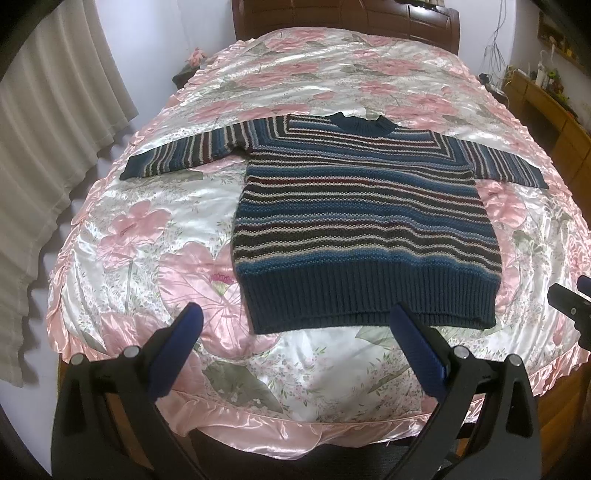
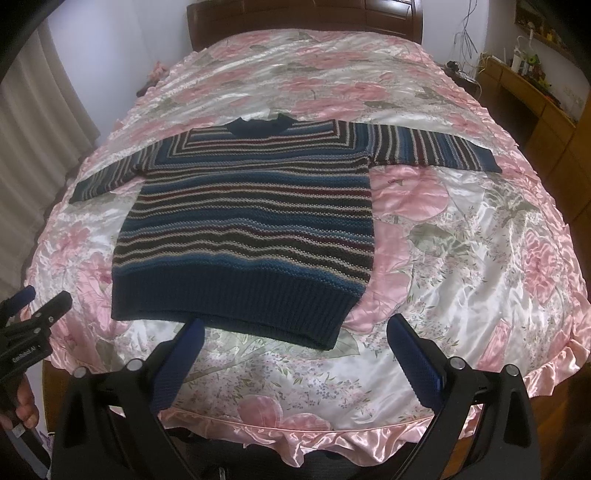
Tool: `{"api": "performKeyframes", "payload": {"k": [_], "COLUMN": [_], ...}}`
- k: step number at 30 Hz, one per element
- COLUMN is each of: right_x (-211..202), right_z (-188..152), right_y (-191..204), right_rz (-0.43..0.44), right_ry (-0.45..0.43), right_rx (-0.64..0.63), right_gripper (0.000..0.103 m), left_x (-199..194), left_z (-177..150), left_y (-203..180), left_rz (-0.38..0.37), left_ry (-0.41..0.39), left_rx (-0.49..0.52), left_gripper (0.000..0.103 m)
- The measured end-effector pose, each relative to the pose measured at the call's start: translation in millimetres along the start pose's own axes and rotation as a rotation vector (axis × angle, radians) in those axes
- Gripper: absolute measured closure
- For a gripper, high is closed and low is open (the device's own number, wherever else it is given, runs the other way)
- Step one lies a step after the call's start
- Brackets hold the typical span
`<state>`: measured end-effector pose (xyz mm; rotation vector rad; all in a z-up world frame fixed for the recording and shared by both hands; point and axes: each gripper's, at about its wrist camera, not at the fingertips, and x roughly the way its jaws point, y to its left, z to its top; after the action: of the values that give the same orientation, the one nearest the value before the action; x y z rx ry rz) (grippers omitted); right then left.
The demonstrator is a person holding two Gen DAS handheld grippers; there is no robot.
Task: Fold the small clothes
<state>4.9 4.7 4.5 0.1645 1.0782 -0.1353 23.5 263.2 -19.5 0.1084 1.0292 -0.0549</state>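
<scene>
Wide bed with glossy pink-and-white floral satin cover (image 1: 122, 229), ruffled along the near edge, filling most of both views. Dark brown wooden headboard (image 1: 347, 18) at the far end. Pleated cream curtain (image 1: 48, 122) hanging at far left; light wooden cabinet (image 1: 550, 107) with small cluttered items along the right wall.

Small knitted sweater, striped in blue, dark brown, maroon and cream (image 1: 364, 218), spread flat on the cover, in the near half of the bed. Dark round collar (image 1: 364, 123) pointing to the headboard. Dark blue ribbed hem (image 1: 365, 299) facing the near edge. Both sleeves stretched straight out to left and right, lying flat, unfolded. No fold visible anywhere in the garment.

Left gripper, black frame with blue textured pads (image 1: 295, 321), held above the near edge, jaws spread wide, nothing between them. Right pad tip overlapping the hem line in the left wrist view; contact not determinable. Right gripper of the same build (image 2: 295, 328), likewise spread wide and empty, poised near the hem's right corner.

Each gripper also visible in the other's view: right gripper at the right border, left gripper at the left border, with part of a hand (image 2: 22, 404) beneath it.
</scene>
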Motion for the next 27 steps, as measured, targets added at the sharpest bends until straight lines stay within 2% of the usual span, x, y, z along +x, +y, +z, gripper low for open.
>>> {"api": "performKeyframes", "payload": {"k": [27], "right_x": [0.7], "right_z": [0.0], "right_y": [-4.3], "right_rz": [0.001], "right_ry": [-0.004], "right_rx": [0.002], "right_gripper": [0.004], "left_x": [2.3], "left_z": [-0.3], "left_y": [0.1], "left_rz": [0.008], "left_ry": [0.002], "left_rx": [0.002], "left_gripper": [0.003]}}
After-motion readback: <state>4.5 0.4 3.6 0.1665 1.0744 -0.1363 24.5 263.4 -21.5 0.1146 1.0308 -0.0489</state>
